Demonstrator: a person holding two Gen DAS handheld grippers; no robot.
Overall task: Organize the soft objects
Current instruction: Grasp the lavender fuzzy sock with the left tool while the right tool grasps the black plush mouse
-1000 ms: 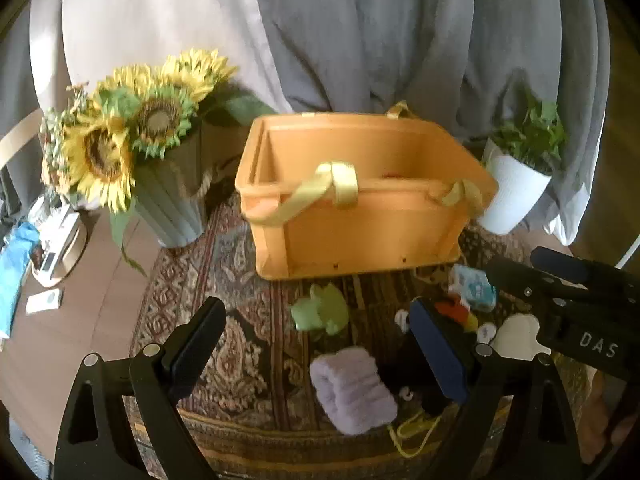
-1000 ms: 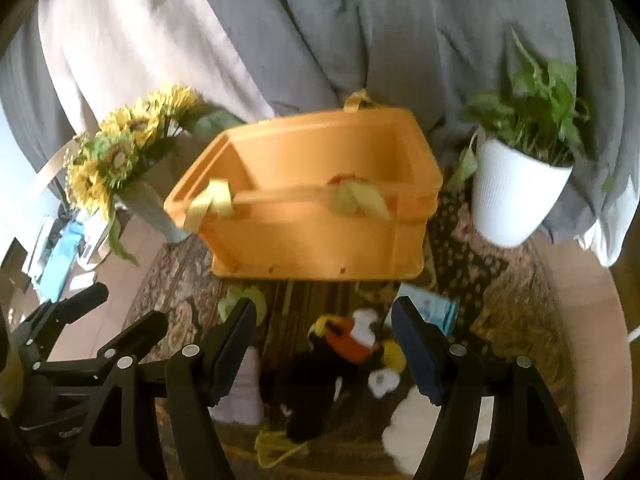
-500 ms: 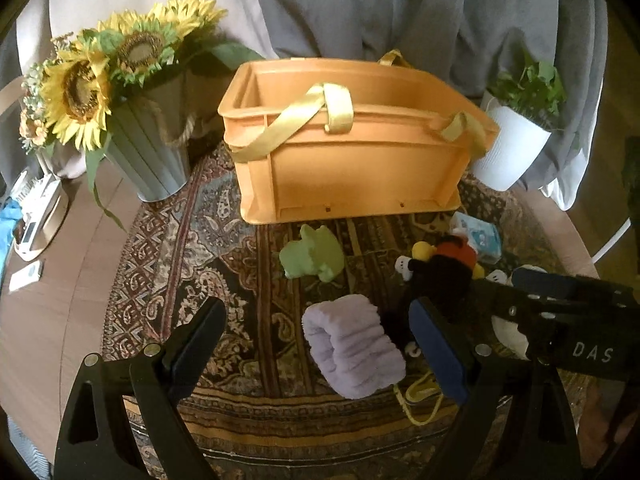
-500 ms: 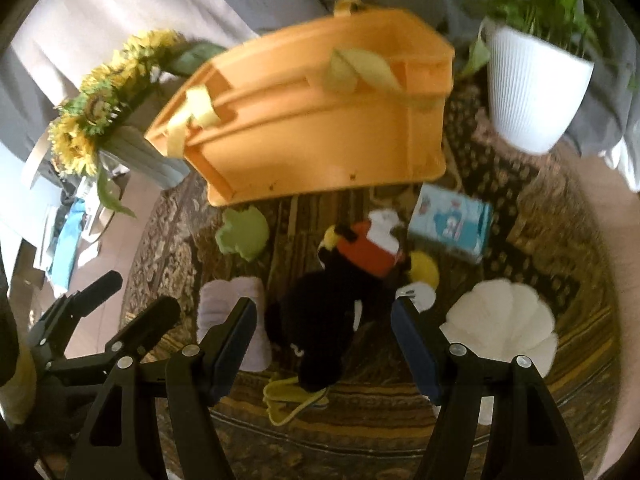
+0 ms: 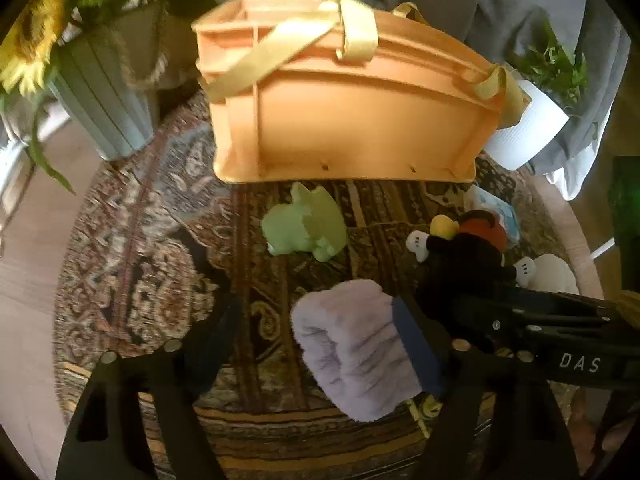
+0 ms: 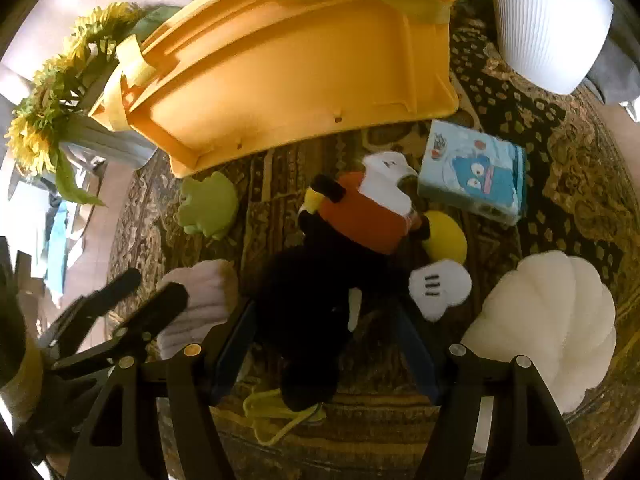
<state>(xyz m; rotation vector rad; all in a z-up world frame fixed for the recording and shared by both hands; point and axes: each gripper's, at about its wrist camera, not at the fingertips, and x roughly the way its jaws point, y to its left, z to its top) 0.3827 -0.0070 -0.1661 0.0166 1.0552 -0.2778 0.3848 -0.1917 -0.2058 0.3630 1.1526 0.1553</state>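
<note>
Patterned rug (image 5: 132, 264): lilac scrunchie (image 5: 356, 352) between closing left claw (image 5: 320, 344); black plush (image 6: 316, 304) between parted right claw (image 6: 324, 340).

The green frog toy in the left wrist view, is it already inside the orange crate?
No, the green frog toy lies on the patterned rug in front of the orange crate, outside its wall.

Orange crate (image 5: 360, 120) with yellow straps stands upright at the rear of the rug. In front lie a green frog toy (image 5: 306, 228), a lavender ribbed plush band (image 5: 352, 350), a black mouse plush (image 6: 320, 300) in red shorts, a white shell-shaped cushion (image 6: 548, 320) and a blue printed pack (image 6: 476, 172)
</note>
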